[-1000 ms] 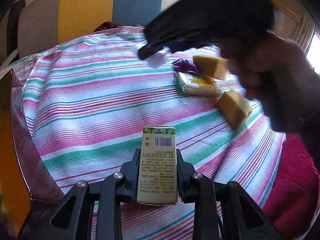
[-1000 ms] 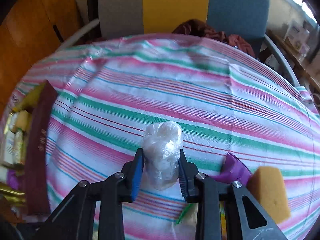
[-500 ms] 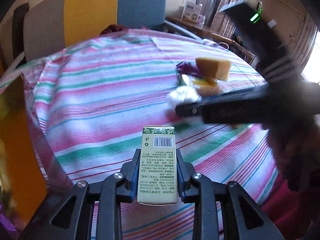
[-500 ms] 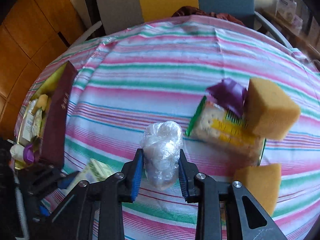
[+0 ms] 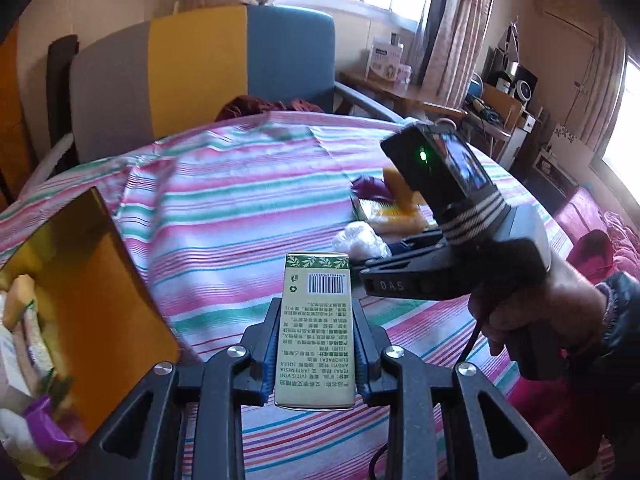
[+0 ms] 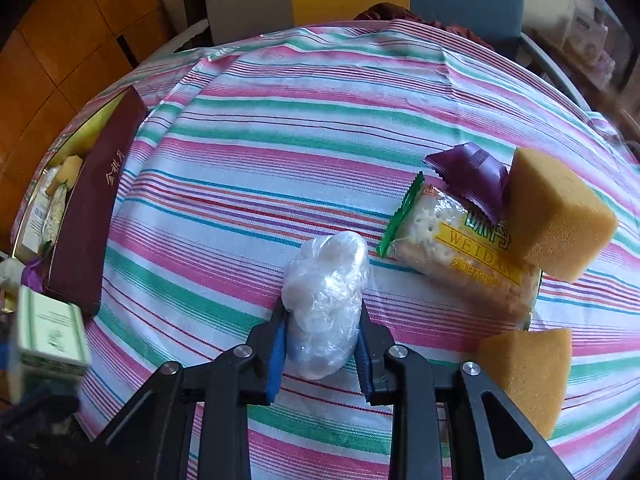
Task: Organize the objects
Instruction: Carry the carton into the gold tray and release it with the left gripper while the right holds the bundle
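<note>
The left gripper (image 5: 316, 344) is pinching a green-and-cream carton (image 5: 315, 328); the right gripper (image 6: 322, 332) is squeezing a clear plastic-wrapped bundle (image 6: 326, 300) above the striped tablecloth (image 6: 280, 152).

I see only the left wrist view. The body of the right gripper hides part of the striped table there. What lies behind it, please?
Observer: A second yellow foam sponge wedge lies on the striped tablecloth, beside the right gripper.
Operator: Does that gripper hold its thing firmly?
Observer: Yes, both blue pads press the crumpled clear plastic bundle.
Operator: How does the open box look outside?
Observer: The long open box has a maroon outer wall with gold characters.
</note>
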### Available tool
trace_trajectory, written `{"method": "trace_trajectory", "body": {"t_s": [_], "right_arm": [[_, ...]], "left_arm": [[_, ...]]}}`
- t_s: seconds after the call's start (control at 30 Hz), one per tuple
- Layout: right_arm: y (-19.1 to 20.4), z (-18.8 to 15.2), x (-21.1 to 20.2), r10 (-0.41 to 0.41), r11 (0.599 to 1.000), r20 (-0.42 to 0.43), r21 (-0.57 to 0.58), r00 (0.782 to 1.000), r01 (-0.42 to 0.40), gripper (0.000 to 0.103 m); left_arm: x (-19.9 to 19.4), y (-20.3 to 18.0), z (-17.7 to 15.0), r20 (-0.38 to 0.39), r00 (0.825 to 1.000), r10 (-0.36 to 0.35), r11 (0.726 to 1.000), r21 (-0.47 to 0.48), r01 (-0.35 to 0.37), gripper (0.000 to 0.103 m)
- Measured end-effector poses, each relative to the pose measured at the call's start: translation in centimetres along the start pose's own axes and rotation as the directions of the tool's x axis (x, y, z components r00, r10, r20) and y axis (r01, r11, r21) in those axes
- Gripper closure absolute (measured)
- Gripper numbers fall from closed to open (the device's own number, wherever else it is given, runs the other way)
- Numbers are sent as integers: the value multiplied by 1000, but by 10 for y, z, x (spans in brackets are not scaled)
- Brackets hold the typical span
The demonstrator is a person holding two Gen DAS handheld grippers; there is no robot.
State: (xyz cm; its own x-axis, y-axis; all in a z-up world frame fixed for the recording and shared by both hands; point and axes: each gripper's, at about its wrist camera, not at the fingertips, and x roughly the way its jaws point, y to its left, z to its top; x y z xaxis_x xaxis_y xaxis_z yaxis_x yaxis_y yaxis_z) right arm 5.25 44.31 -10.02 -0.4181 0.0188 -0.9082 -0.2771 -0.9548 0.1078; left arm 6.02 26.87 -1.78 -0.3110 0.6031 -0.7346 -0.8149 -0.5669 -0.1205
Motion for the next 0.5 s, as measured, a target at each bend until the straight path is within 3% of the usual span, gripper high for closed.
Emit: {"method": "trace_trajectory", "body": {"t_s": [0.5], "right_arm": [[3, -2, -1, -31, 999, 22, -8, 999, 31, 73]], "left_arm": [[-26, 45, -5, 28, 998, 60, 992, -111, -57, 73]]}}
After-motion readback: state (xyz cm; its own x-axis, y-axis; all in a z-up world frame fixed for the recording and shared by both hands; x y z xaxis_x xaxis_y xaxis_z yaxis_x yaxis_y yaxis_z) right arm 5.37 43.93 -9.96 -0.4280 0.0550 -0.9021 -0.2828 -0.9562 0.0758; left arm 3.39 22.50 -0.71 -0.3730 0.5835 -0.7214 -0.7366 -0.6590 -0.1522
